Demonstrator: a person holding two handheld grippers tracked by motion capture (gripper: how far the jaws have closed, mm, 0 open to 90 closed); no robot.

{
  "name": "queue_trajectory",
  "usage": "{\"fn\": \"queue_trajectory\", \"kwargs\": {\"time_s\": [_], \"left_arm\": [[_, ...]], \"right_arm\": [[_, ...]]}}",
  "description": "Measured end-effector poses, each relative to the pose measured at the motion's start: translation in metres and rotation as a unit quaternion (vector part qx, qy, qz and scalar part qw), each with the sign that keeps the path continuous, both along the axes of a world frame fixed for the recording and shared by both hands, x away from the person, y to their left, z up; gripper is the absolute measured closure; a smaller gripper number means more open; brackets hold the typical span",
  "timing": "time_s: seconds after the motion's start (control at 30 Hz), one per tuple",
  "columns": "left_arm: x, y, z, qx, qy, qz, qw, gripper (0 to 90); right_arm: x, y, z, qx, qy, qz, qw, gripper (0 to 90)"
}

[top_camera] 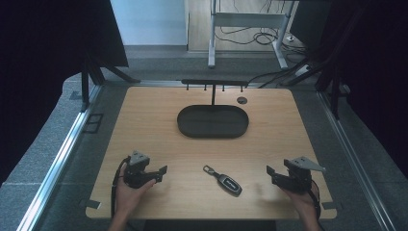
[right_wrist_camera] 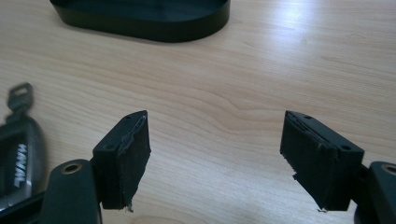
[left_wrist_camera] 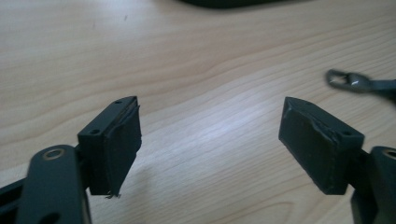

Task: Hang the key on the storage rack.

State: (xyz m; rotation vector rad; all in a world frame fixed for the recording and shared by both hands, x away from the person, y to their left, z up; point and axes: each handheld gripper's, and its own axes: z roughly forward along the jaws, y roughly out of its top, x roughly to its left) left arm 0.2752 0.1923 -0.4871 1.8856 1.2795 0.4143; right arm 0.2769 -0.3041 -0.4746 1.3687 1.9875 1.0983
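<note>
A dark car key fob with a metal clasp lies on the wooden table near the front, between the two grippers. My left gripper rests at the front left, held in a hand, jaws wide apart and empty; the left gripper view shows bare wood between its pads and the fob's clasp at the right edge. My right gripper sits at the front right, also open and empty; in the right gripper view the key fob lies at the left edge.
A black oval tray sits at the table's middle back, its rim at the top of the right gripper view. Behind it stands a black T-shaped hook rack. A round cable hole is at the back right.
</note>
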Motion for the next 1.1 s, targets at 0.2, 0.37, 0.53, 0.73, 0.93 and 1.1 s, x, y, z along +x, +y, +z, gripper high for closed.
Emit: {"fn": "queue_trajectory", "kwargs": {"time_s": [0.2, 0.37, 0.53, 0.73, 0.93, 1.1], "left_arm": [[-0.007, -0.003, 0.003, -0.012, -0.02, -0.018, 0.9996, 24.1], [-0.009, -0.002, 0.007, -0.032, -0.031, -0.038, 0.9983, 27.6], [-0.008, -0.003, 0.003, -0.004, -0.03, -0.047, 0.9985, 28.3], [-0.011, -0.005, 0.004, 0.0, -0.033, -0.051, 0.9981, 26.6], [-0.013, -0.005, 0.005, 0.007, -0.041, -0.056, 0.9976, 25.6], [-0.014, -0.004, 0.005, 0.011, -0.049, -0.059, 0.997, 26.3]], "right_arm": [[-0.002, -0.001, -0.003, 0.017, 0.001, 0.01, 0.9998, 28.0], [-0.002, -0.004, -0.004, 0.021, 0.004, 0.014, 0.9997, 27.9], [-0.001, -0.008, -0.004, 0.02, 0.005, 0.016, 0.9997, 30.6], [-0.002, -0.007, -0.001, 0.025, 0.001, 0.015, 0.9996, 25.5], [-0.003, -0.011, 0.002, 0.034, 0.002, 0.01, 0.9994, 28.4], [-0.003, -0.014, 0.004, 0.068, 0.007, 0.017, 0.9975, 27.3]]}}
